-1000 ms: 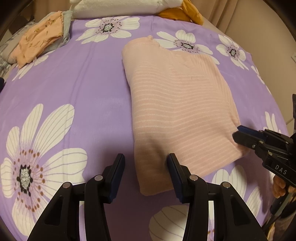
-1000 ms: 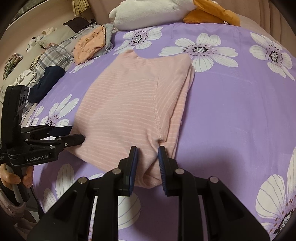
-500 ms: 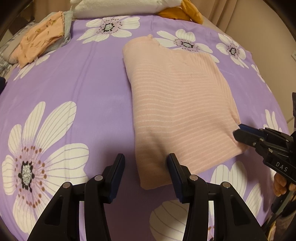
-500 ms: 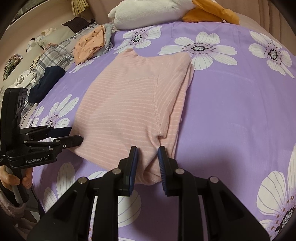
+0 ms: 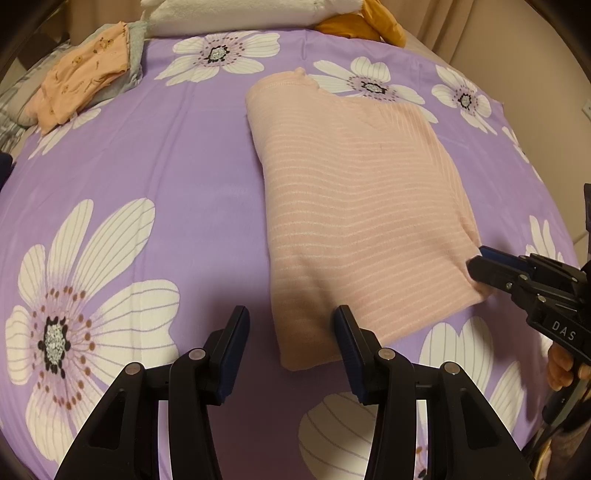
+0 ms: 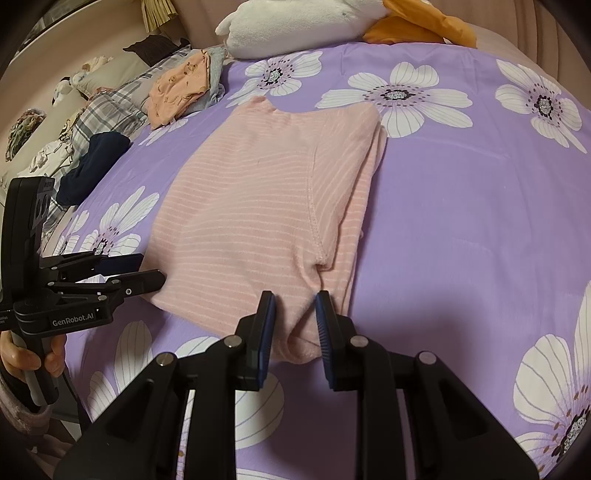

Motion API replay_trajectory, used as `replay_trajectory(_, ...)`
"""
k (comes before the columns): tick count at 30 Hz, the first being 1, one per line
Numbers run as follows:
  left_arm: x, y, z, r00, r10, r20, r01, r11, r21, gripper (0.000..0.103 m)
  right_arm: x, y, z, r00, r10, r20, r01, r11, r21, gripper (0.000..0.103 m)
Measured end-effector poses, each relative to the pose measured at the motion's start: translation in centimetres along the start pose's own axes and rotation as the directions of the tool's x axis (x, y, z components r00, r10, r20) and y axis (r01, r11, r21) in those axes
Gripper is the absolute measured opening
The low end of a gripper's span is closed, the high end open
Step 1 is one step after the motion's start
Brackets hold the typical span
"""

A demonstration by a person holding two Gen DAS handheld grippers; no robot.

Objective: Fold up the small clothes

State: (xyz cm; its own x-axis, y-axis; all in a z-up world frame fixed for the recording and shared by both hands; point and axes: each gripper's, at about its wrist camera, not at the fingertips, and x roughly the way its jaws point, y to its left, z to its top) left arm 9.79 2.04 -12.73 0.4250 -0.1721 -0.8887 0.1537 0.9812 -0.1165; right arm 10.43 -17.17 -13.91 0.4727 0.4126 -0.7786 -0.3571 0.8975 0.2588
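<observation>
A pink striped garment [image 5: 362,206] lies folded on the purple flowered bedspread [image 5: 166,184]; it also shows in the right wrist view [image 6: 266,206]. My left gripper [image 5: 291,332] is open, its jaws on either side of the garment's near left corner. My right gripper [image 6: 293,314] is open, its jaws astride the near right corner with the cloth bunched between them. Each gripper shows in the other's view: the right gripper [image 5: 480,262] at the garment's right edge, the left gripper [image 6: 147,269] at its left edge.
A folded orange printed garment [image 5: 81,85] on grey cloth lies at the far left. A white plush pillow [image 6: 295,26] and an orange cushion [image 6: 421,26] sit at the head of the bed. A dark blue garment [image 6: 92,162] and plaid bedding [image 6: 107,110] lie left.
Both grippers have drawn back slightly, so the garment's near corners sit a little farther from the jaws. The right gripper's jaws have opened a little wider.
</observation>
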Motion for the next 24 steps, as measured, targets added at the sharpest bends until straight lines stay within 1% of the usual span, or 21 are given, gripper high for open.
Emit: replay_trajectory(24, -0.8, 0.2, -1.1, 1.0, 0.012, -0.007, -0.012, 1.0, -0.006, 0.047, -0.4, 0.0, -0.5, 1.0, 0.001, -0.003, -0.001, 1.0, 0.011, 0.024)
